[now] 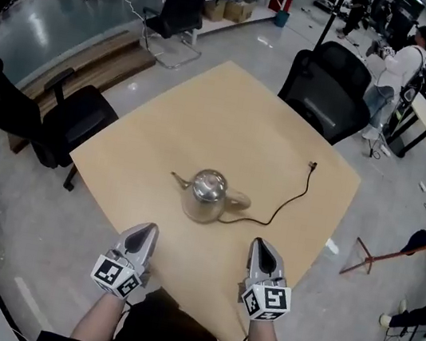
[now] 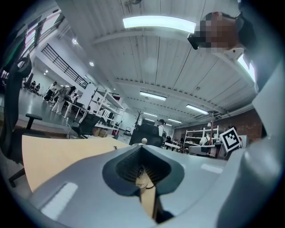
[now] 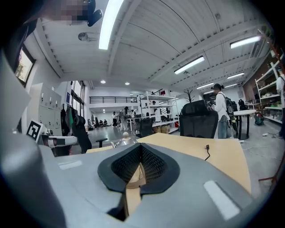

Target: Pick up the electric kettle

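Kettle (image 1: 207, 195) upright mid-table (image 1: 206, 116) — spout toward left, cord (image 1: 284, 206) trailing right to loose plug. Left gripper (image 1: 144, 231), right gripper (image 1: 262, 249) over near edge, clear of kettle — both jaws pressed together, nothing between.

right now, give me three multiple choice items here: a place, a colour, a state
1. Where on the table is the electric kettle? A near the middle; B far corner; C overhanging the near edge.
2. What colour is the kettle's cord? A white; B black; C red.
3. How are the left claw and right claw? A both wide open; B both shut, empty; C gripping the kettle.
Answers: 1 A, bare table all around it. 2 B, dark line across the wood. 3 B, jaws together, nothing between.
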`<state>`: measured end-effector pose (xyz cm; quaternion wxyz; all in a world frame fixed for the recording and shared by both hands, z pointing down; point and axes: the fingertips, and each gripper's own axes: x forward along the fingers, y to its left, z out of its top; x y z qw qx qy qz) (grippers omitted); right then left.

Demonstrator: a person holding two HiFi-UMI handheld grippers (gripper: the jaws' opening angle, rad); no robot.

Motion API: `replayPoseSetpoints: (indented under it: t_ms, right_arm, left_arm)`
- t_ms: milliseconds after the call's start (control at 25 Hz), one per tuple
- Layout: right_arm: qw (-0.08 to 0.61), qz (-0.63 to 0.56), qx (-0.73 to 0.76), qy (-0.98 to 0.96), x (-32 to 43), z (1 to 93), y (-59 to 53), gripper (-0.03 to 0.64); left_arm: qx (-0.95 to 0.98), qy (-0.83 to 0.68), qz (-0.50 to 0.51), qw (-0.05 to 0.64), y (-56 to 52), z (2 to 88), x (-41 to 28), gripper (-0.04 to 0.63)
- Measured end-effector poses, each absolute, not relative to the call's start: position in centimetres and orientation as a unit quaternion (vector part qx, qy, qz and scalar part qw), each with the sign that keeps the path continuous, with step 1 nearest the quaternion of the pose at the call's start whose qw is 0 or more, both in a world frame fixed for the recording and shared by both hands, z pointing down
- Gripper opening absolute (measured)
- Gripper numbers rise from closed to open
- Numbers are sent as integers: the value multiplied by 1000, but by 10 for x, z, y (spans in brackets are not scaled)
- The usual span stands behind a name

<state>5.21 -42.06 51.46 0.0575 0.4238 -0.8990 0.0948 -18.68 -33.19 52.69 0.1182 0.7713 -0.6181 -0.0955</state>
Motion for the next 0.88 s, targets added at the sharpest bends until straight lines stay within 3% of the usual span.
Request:
replayPoseSetpoints:
  t_ms: [560,720,880]
  right_arm:
    - [117,120,452,-876,40,562,-452,18]
    - [127,130,454,-872,40,573,-459,75]
    - [133,142,457,-868,36,583,-467,124]
  left_arm:
    - [742,-639,-87,181,-358,562,-202,0]
    - [730,-647,-91,198,-376,567,-207,20]
    - [728,-644,-90,217,-397,574,-210,103]
